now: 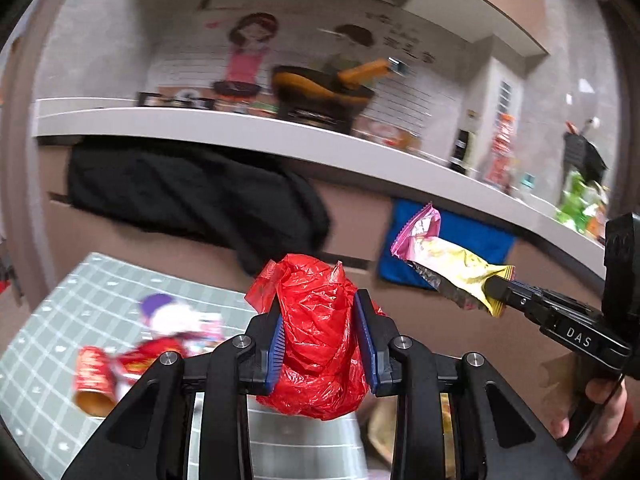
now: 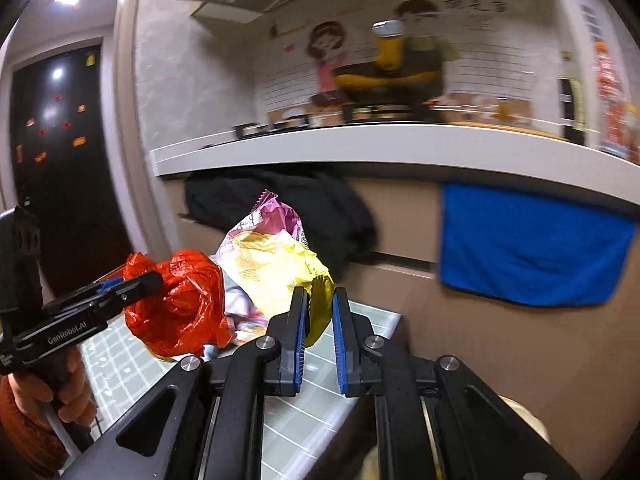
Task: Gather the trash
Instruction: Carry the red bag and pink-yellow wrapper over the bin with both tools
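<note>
My left gripper (image 1: pixel 320 304) is shut on a crumpled red plastic bag (image 1: pixel 318 344), which bulges out above and below its blue pads. The same bag (image 2: pixel 176 304) shows at the left of the right wrist view, held by the left gripper (image 2: pixel 154 280). My right gripper (image 2: pixel 320 296) is shut on the end of a yellow and pink snack wrapper (image 2: pixel 272 260). In the left wrist view that wrapper (image 1: pixel 444 264) sticks out left from the right gripper (image 1: pixel 494 292). Both are held up in the air above a table with a green grid cloth (image 1: pixel 48 320).
A red paper cup (image 1: pixel 94 380) lies tipped on the cloth among blurred wrappers (image 1: pixel 176 324). Behind stands a white counter (image 1: pixel 240 132) with a black garment (image 1: pixel 192 196) and a blue towel (image 2: pixel 532 248) hanging from it. A hand (image 1: pixel 592 412) grips the right handle.
</note>
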Available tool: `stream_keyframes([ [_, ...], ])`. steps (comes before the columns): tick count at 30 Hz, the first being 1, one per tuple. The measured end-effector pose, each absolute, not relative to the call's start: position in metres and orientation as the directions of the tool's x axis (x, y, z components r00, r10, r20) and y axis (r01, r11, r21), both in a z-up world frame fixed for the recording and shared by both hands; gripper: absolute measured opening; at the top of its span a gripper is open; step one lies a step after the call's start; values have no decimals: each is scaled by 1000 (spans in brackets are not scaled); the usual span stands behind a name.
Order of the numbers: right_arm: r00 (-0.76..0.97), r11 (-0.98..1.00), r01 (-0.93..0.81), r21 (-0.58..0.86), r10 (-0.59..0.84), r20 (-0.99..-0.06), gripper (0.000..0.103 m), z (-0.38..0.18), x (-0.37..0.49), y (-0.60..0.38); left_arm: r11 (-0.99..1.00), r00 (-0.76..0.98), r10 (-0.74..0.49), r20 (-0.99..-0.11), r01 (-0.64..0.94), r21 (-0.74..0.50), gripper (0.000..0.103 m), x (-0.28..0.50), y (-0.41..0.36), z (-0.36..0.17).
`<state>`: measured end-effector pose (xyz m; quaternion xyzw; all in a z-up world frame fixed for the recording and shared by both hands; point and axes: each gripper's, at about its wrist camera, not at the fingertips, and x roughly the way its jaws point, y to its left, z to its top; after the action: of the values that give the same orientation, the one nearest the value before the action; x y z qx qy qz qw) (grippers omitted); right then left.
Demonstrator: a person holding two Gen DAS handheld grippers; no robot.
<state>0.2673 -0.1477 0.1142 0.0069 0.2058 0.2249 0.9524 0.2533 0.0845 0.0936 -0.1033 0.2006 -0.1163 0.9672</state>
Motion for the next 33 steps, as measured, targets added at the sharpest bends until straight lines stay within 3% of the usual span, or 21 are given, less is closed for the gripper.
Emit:
stream_keyframes([
  [16, 887, 982, -159, 105, 189, -421, 12, 74, 230, -284, 869, 747, -495, -444, 417, -267, 32, 287, -68, 55],
  [33, 773, 975, -57, 215, 180, -608, 12, -21, 268, -334, 829, 534, -553, -640, 433, -354, 32, 327, -132, -34],
])
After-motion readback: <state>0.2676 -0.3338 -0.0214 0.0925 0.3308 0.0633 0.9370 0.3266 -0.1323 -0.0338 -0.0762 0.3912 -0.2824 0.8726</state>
